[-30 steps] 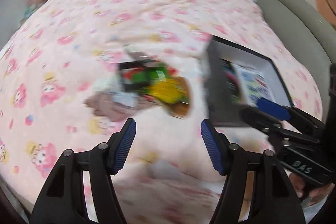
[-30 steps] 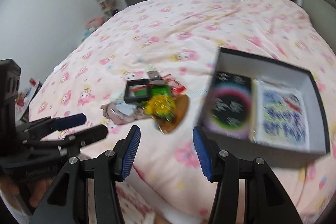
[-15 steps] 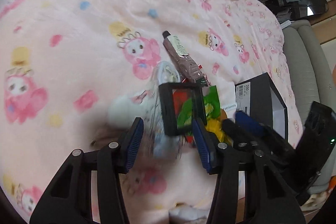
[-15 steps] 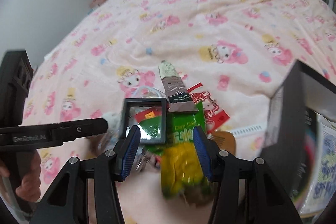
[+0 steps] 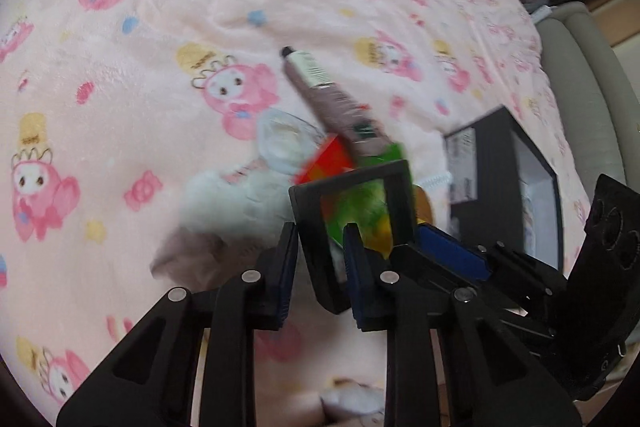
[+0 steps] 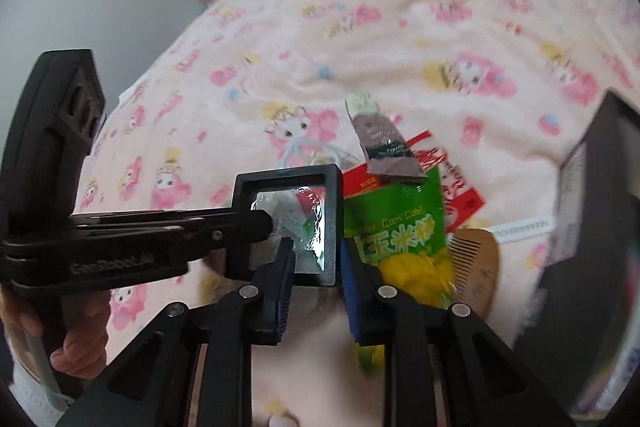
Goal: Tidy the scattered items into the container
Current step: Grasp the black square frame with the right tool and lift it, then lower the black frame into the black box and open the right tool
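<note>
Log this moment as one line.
left tool: just closed on black square frame | right tool: just closed on same frame | black box: beside pile, frame not in

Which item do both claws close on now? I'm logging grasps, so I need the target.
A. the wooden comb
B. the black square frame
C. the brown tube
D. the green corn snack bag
B: the left claw pinches one edge of the black frame, and the right claw pinches its near edge; the snack bag, tube and comb lie untouched.
</note>
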Available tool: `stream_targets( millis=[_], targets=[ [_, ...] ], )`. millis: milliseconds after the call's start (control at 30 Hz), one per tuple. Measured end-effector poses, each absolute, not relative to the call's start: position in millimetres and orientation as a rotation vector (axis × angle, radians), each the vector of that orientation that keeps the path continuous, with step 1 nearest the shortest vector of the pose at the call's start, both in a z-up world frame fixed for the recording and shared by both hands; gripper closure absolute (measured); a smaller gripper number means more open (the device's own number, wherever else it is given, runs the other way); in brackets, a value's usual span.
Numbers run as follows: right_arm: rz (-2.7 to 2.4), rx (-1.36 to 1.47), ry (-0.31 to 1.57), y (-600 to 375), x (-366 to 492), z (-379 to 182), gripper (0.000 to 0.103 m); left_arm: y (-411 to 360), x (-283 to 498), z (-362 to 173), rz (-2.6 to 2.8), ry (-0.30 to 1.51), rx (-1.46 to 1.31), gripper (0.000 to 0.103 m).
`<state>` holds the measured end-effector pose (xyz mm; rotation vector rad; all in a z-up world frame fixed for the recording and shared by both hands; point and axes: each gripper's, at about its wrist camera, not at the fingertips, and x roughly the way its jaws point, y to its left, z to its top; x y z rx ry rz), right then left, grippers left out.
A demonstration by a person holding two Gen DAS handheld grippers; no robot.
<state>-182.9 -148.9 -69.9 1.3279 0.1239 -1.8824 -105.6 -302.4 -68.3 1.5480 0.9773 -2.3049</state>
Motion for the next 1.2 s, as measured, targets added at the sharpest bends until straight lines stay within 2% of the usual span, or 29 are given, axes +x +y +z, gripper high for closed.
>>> stream_targets(
  millis=[167, 367, 433, 667, 800, 900, 1033, 1200],
  targets=[
    [-1.935, 1.264, 0.075, -94.4, -144.0, -31.7, 0.083, -246.9, -86.6, -26.7, -2.432, 0.9, 1.517, 0.081],
    [-2.105, 1.226, 0.024, 6.5, -93.6, -4.2, 0.083, -129.1, -82.8, -0.1, -2.641, 0.733, 1.579, 0.081],
    [-2.188, 1.251, -0.015, 46.0, -85.5, -6.1, 0.083, -85.8, -92.2, -4.4, -2.727, 0.678, 1.638, 0.081],
    [-2.277, 1.433, -0.203, 147.9, -79.0, -48.9, 0.082, 10.9, -131.1, -52.3, -2.727, 0.696, 1.937, 0.081],
    [-2.25, 1.522, -0.278, 170.4, -86.5, -81.0, 0.082, 28.3, -139.4, -94.5, -2.622, 0.695, 2.045, 0.081],
    [-2.232, 1.544, -0.288, 168.4, -94.2, -95.5, 0.082, 28.3, -140.4, -111.1, -2.535, 0.619, 2.055, 0.081],
    [-2.245, 1.617, -0.287, 166.3, -104.5, -109.5, 0.082, 18.4, -138.6, -109.7, -2.498, 0.707, 1.994, 0.079],
    [-2.234, 1.648, -0.302, 166.9, -109.9, -117.0, 0.082, 30.4, -138.2, -108.7, -2.512, 0.664, 1.999, 0.079]
  ],
)
